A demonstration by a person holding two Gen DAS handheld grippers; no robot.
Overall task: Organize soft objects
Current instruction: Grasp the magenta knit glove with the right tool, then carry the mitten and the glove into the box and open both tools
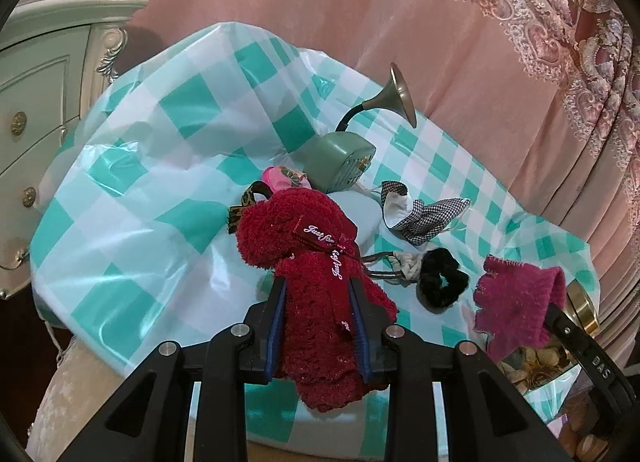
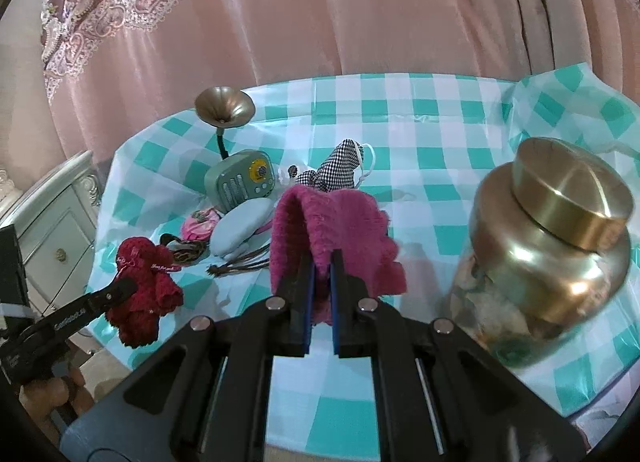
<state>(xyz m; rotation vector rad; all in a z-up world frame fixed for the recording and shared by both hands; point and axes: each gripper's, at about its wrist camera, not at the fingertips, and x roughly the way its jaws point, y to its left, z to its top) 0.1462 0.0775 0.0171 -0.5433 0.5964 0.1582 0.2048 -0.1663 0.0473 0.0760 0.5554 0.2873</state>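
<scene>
Red fluffy towel [image 1: 320, 286] is clamped by the left gripper [image 1: 318, 298], magenta knit cloth [image 2: 332, 230] by the right gripper [image 2: 320, 298]; a place for setting both down is probably needed next.

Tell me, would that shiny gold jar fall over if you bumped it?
Probably not easily: the gold jar looks wide and squat, standing upright on the checked tablecloth. It seems glassy with things inside, so likely heavy and breakable. Its smooth lid could be slippery.
</scene>
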